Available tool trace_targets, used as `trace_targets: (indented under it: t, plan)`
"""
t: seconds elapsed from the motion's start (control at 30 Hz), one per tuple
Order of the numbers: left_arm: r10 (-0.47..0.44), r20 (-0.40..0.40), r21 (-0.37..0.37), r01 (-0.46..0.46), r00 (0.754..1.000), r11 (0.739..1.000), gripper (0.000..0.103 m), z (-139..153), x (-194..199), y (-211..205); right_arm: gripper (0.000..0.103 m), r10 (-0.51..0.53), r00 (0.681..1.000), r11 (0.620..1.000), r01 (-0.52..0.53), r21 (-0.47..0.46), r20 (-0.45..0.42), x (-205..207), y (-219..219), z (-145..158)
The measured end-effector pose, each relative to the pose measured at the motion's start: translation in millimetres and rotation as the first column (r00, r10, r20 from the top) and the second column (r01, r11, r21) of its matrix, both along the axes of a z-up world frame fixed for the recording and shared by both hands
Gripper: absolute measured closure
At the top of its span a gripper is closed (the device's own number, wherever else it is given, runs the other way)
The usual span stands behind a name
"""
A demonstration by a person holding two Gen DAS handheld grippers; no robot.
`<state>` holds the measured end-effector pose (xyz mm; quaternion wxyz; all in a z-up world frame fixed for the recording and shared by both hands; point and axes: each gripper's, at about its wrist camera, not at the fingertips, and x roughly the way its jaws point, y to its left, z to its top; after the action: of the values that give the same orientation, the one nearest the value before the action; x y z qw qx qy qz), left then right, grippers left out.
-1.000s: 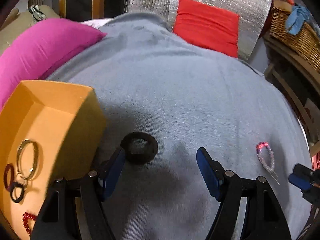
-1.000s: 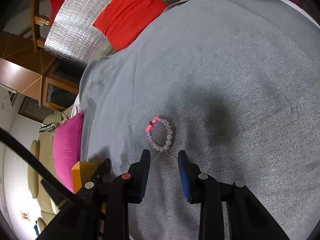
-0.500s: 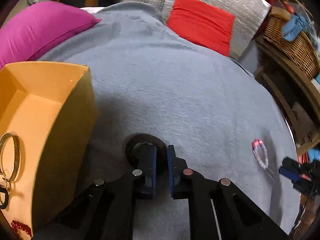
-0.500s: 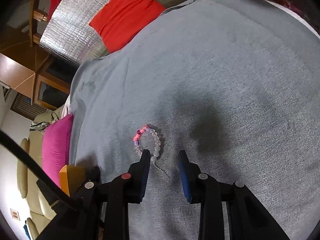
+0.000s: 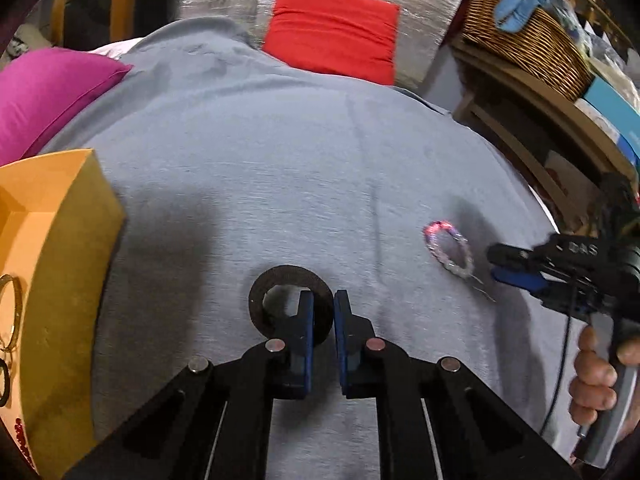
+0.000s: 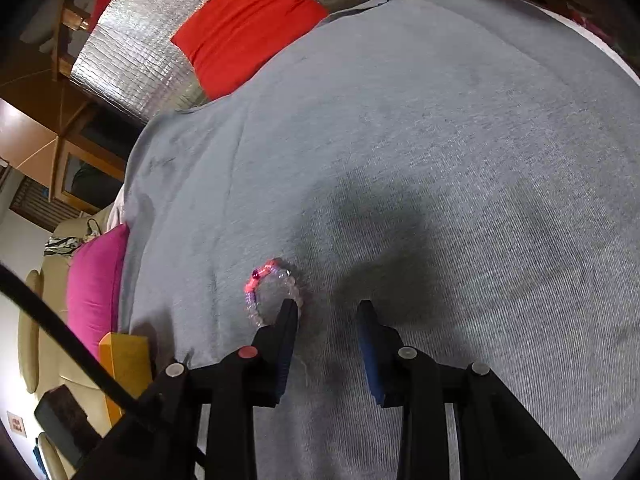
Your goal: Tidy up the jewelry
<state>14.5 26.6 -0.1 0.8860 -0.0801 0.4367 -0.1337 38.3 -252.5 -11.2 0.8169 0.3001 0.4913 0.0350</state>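
Observation:
A black ring-shaped bangle (image 5: pixel 280 280) lies on the grey cloth. My left gripper (image 5: pixel 323 300) is shut on its right rim, one finger inside the hole, one outside. A pink and clear bead bracelet (image 5: pixel 446 250) lies to the right; in the right wrist view the bead bracelet (image 6: pixel 266 290) sits just ahead of my left fingertip. My right gripper (image 6: pixel 327 308) is open and low over the cloth; it also shows in the left wrist view (image 5: pixel 508 266). An orange box (image 5: pixel 72 248) at the left holds a gold bangle (image 5: pixel 10 312) and other pieces.
A magenta pillow (image 5: pixel 52 92) lies behind the box. A red cushion (image 5: pixel 336 28) leans on silver padding at the back. A wicker basket (image 5: pixel 528 44) sits on a wooden shelf at the right. The orange box corner (image 6: pixel 124 356) shows in the right wrist view.
My left gripper moved forward and closed from wide open onto the black bangle's rim. My right gripper came closer to the bead bracelet, which now sits at its left fingertip.

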Motion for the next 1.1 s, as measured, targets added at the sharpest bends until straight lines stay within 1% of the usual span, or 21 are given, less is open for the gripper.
trace_targets:
  t: [0.1, 0.2, 0.3, 0.4, 0.5, 0.57, 0.6, 0.63, 0.7, 0.73, 0.8, 0.9, 0.97, 1.1]
  plan:
    - [-0.018, -0.010, -0.006, 0.018, 1.000, 1.000, 0.093, 0, -2, -8, 0.070, 0.012, 1.000, 1.000, -0.011, -0.018, 0.015, 5, 5, 0]
    - [-0.040, -0.012, -0.003, 0.040, 0.999, 0.999, 0.093, 0, -5, -16, 0.070, 0.029, 0.999, 0.998, -0.027, -0.057, 0.026, 12, 14, 1]
    - [-0.057, -0.004, 0.019, 0.057, 0.998, 0.998, 0.093, 0, -7, -23, 0.070, 0.041, 0.998, 0.992, -0.036, -0.125, 0.040, 16, 24, 2]
    - [-0.063, -0.019, 0.043, 0.064, 0.998, 0.997, 0.093, -4, -8, -28, 0.069, 0.054, 0.997, 0.981, -0.044, -0.188, 0.048, 19, 33, 3]
    - [-0.058, -0.019, 0.058, 0.059, 0.998, 0.997, 0.093, -6, -9, -30, 0.068, 0.074, 0.995, 0.962, -0.054, -0.267, 0.065, 20, 43, 5]
    - [-0.054, -0.020, 0.078, 0.056, 0.998, 0.995, 0.093, -7, -8, -33, 0.069, 0.104, 0.992, 0.934, -0.072, -0.351, 0.074, 21, 54, 5]
    - [-0.054, -0.024, 0.091, 0.056, 0.998, 0.994, 0.093, -8, -8, -34, 0.072, 0.114, 0.991, 0.921, -0.077, -0.383, 0.075, 21, 57, 4]
    - [-0.053, -0.024, 0.105, 0.056, 0.998, 0.993, 0.093, -9, -8, -36, 0.076, 0.131, 0.989, 0.894, -0.085, -0.440, 0.075, 20, 65, 4]
    - [-0.055, -0.018, 0.130, 0.057, 0.998, 0.990, 0.093, -9, -9, -39, 0.079, 0.146, 0.987, 0.859, -0.090, -0.504, 0.073, 20, 73, 4]
    - [-0.055, -0.016, 0.141, 0.057, 0.998, 0.988, 0.092, -9, -8, -41, 0.082, 0.149, 0.986, 0.853, -0.091, -0.514, 0.073, 19, 74, 4]
    - [-0.058, -0.011, 0.172, 0.059, 0.998, 0.983, 0.092, -9, -9, -45, 0.086, 0.147, 0.987, 0.854, -0.092, -0.512, 0.069, 19, 72, 5]
    - [-0.061, -0.005, 0.210, 0.061, 0.998, 0.976, 0.091, -9, -10, -48, 0.091, 0.137, 0.989, 0.872, -0.094, -0.480, 0.056, 16, 63, 7]
    - [-0.062, -0.002, 0.227, 0.061, 0.998, 0.972, 0.090, -8, -11, -49, 0.092, 0.137, 0.990, 0.882, -0.101, -0.460, 0.045, 14, 59, 7]
    - [-0.063, 0.002, 0.254, 0.061, 0.998, 0.965, 0.089, -7, -13, -51, 0.092, 0.148, 0.989, 0.886, -0.120, -0.448, 0.027, 11, 58, 7]
